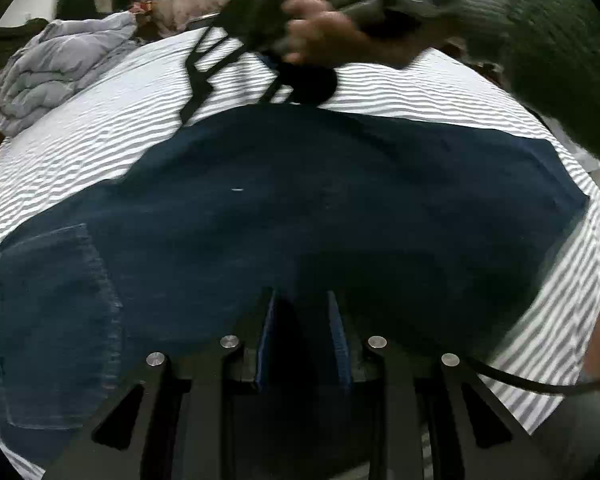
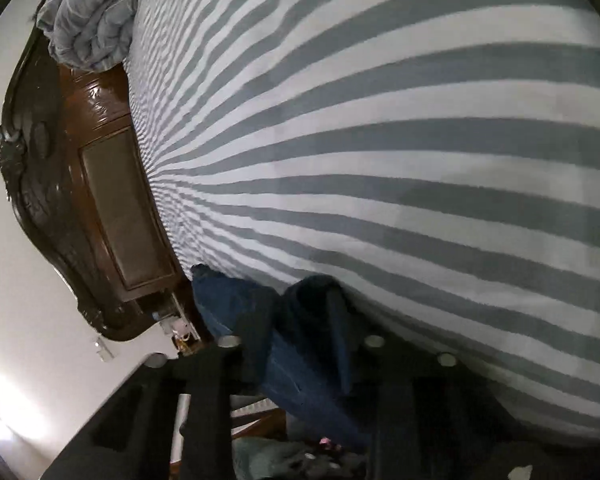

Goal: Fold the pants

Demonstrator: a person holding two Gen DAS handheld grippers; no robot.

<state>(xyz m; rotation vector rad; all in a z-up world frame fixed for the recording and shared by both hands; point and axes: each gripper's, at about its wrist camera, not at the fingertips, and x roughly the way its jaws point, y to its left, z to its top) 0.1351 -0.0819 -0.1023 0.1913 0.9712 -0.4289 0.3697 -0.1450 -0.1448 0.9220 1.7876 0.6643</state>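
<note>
Dark blue jeans [image 1: 300, 200] lie spread flat across a grey-and-white striped bed sheet [image 1: 100, 128], with a back pocket at the lower left. My left gripper [image 1: 304, 312] rests low on their near part, jaws narrow, with dark denim between the pads. Across the pants, a hand [image 1: 328, 28] holds my right gripper [image 1: 188, 108], which points down at their far edge. In the right wrist view a bunched fold of the jeans [image 2: 300, 360] sits between the fingers of the right gripper [image 2: 306, 320], which is shut on it just above the sheet [image 2: 380, 120].
A crumpled grey quilt [image 1: 60, 68] lies at the far left corner of the bed [image 2: 96, 12]. A dark carved wooden bed end [image 2: 100, 200] borders the mattress against a white wall. A green sleeve [image 1: 560, 60] crosses the upper right. A black cable [image 1: 540, 384] trails off to the right.
</note>
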